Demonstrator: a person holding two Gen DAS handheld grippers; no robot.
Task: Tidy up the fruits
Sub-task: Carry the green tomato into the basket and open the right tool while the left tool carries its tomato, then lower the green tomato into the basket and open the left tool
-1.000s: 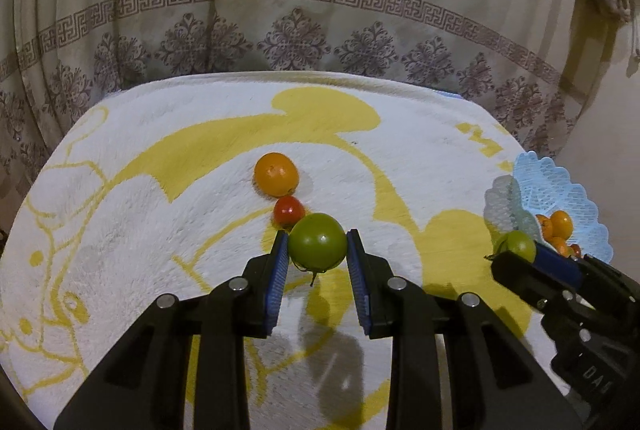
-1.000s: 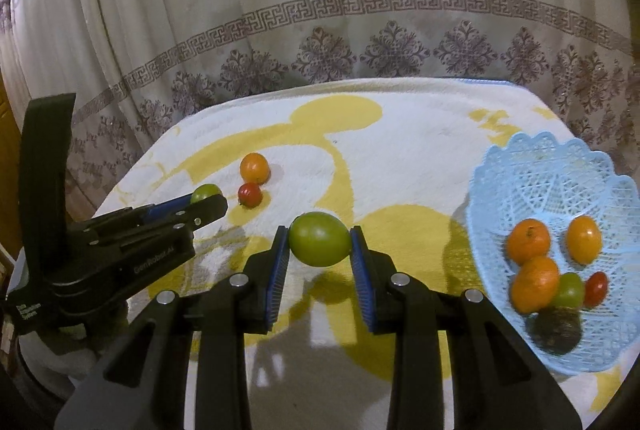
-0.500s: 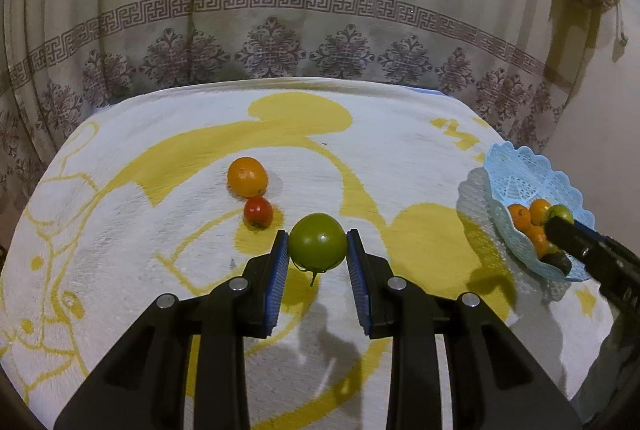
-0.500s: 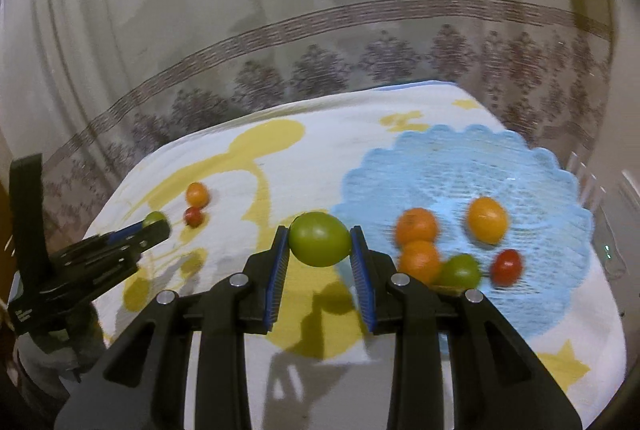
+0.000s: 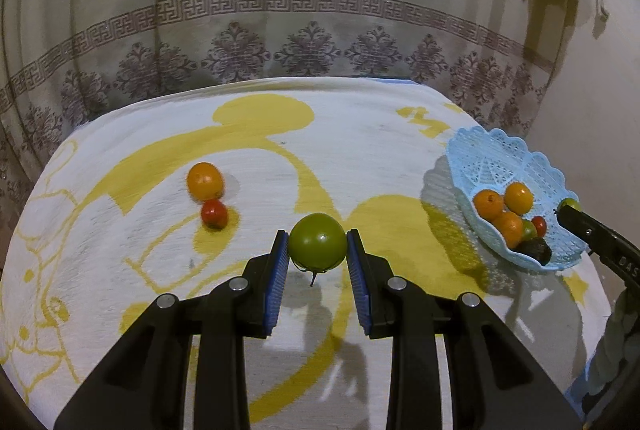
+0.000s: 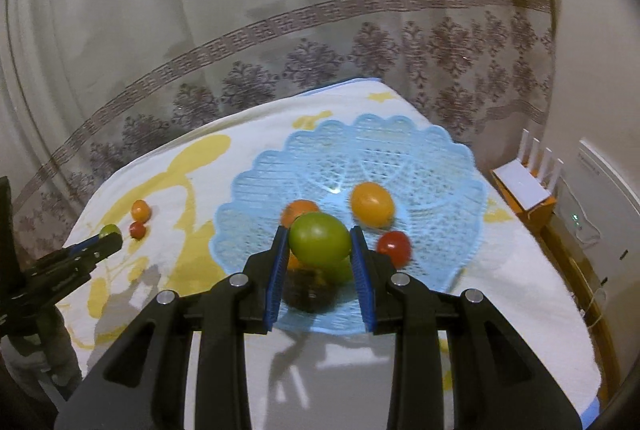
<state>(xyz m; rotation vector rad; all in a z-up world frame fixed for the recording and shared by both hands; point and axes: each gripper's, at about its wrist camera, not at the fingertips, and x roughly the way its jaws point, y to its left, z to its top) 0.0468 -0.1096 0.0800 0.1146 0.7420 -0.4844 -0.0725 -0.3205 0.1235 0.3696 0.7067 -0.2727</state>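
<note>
**Two green tomatoes in hand, the right one ready to drop**

My right gripper is closed on a green tomato, the blue pads pressing its two sides, and it hangs above the blue basket, over the near part where the other fruit lies. In the basket I can see an orange fruit, a red tomato, another orange one partly hidden behind my load, and something dark at the near rim that I cannot identify.

My left gripper is likewise clamped on a second green tomato, stem pointing down, held over the yellow-and-white towel well to the left of the basket. Still lying on the towel are an orange fruit and a small red tomato, touching or nearly so.

I judge the step in hand to be the delivery of the right tomato. The next move calls for lowering it into a free spot, not onto the pile, and then parting the pads gently so it settles without rolling out. After that the left load needs carrying across to the basket, and two fruits remain to collect
</note>
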